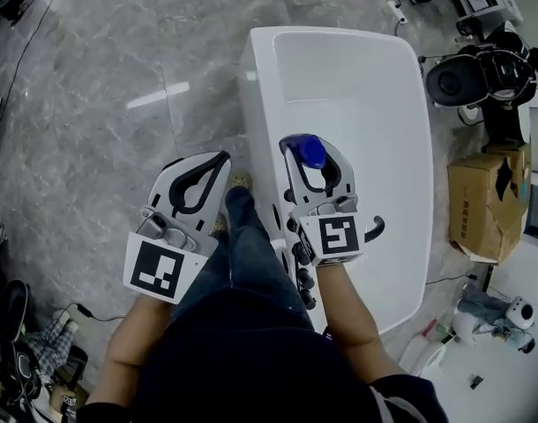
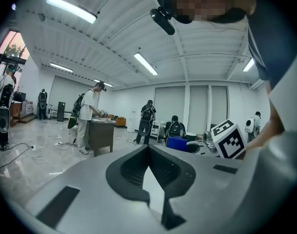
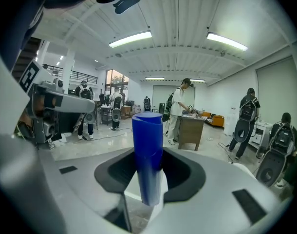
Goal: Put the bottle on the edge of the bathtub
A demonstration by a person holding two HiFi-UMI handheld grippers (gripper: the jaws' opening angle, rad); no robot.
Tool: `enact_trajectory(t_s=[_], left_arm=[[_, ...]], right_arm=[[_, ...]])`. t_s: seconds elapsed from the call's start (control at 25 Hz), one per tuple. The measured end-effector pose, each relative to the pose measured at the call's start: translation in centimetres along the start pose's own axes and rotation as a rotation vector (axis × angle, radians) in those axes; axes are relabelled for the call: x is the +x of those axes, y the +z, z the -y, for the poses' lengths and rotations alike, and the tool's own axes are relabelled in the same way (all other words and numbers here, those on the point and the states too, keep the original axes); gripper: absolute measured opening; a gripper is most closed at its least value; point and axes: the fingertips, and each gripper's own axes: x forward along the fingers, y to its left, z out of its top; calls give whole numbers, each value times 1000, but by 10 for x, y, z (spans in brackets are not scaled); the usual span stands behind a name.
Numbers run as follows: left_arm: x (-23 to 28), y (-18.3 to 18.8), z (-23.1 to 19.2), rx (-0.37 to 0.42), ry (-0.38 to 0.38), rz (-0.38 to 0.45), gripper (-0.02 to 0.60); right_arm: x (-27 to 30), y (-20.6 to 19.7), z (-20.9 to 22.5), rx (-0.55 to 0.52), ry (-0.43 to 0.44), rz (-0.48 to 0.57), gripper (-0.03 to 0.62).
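right gripper [image 1: 314,151] fingers clamp the blue bottle [image 3: 147,155] upright over the bathtub [image 1: 257,122] at mid-frame, probably to set it on the rim; left gripper [image 1: 214,164] fingers closed, empty.

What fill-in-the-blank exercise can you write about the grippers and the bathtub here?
1. The right gripper is shut on a ____ bottle.
2. Below it stands a white ____ with a broad rim.
3. The empty gripper, jaws together, is the person's ____ one.
Missing words: blue; bathtub; left.
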Motion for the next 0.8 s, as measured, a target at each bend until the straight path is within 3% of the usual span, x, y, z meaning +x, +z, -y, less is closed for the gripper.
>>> enact_trajectory(t_s=[0.4, 0.8], left_arm=[[92, -45, -23, 37, -64, -84, 23], [144, -100, -44, 15, -80, -183, 23]], right_arm=[[86, -59, 47, 1, 30, -23, 168], [147, -125, 69, 4, 57, -76, 167]])
